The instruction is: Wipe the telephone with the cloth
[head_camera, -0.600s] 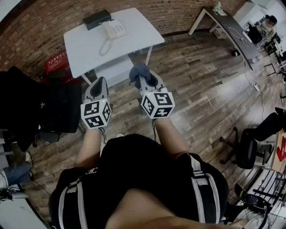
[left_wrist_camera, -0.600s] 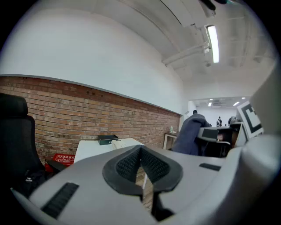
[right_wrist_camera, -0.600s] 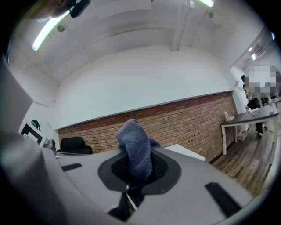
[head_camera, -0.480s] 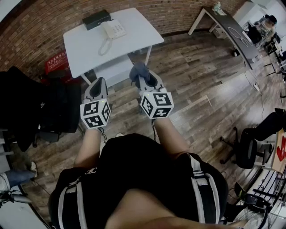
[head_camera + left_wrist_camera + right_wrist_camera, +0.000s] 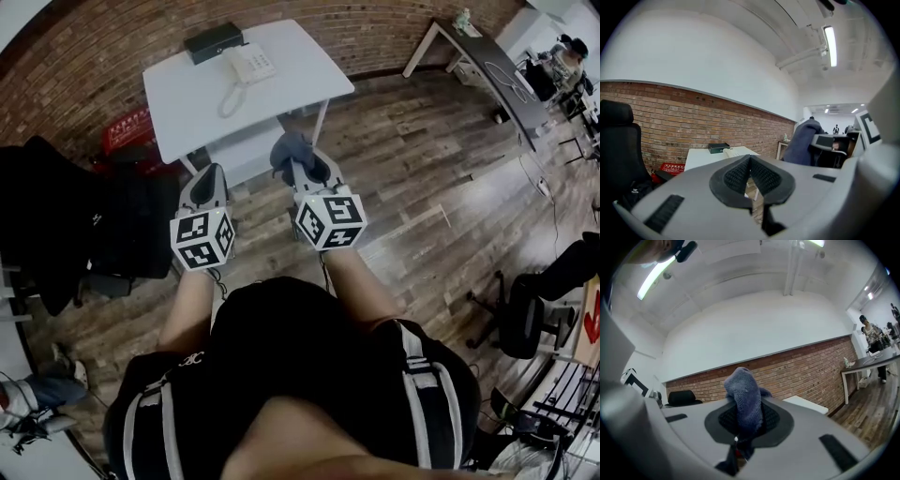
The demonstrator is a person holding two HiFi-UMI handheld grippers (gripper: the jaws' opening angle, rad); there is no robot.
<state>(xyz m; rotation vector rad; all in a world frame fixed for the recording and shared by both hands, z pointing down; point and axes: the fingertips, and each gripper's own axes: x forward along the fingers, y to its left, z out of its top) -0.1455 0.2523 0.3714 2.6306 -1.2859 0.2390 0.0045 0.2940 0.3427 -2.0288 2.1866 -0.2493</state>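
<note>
A white telephone (image 5: 246,64) with a coiled cord lies on the far part of a small white table (image 5: 300,80), next to a dark box (image 5: 213,41). My right gripper (image 5: 298,161) is shut on a grey-blue cloth (image 5: 288,146), held in the air short of the table's near edge. In the right gripper view the cloth (image 5: 745,397) stands up between the black pads. My left gripper (image 5: 208,181) is shut with nothing in it, to the left of the right one. The left gripper view shows the telephone (image 5: 733,151) and table (image 5: 701,158) far ahead.
A black office chair (image 5: 84,220) stands at the left, close to my left arm. A red crate (image 5: 127,127) sits by the brick wall. A long grey desk (image 5: 492,66) and people are at the far right. Wooden floor lies between me and the table.
The view has shifted a little, so the table appears slightly further right. Both grippers hold the same pose, the cloth still in the right one.
</note>
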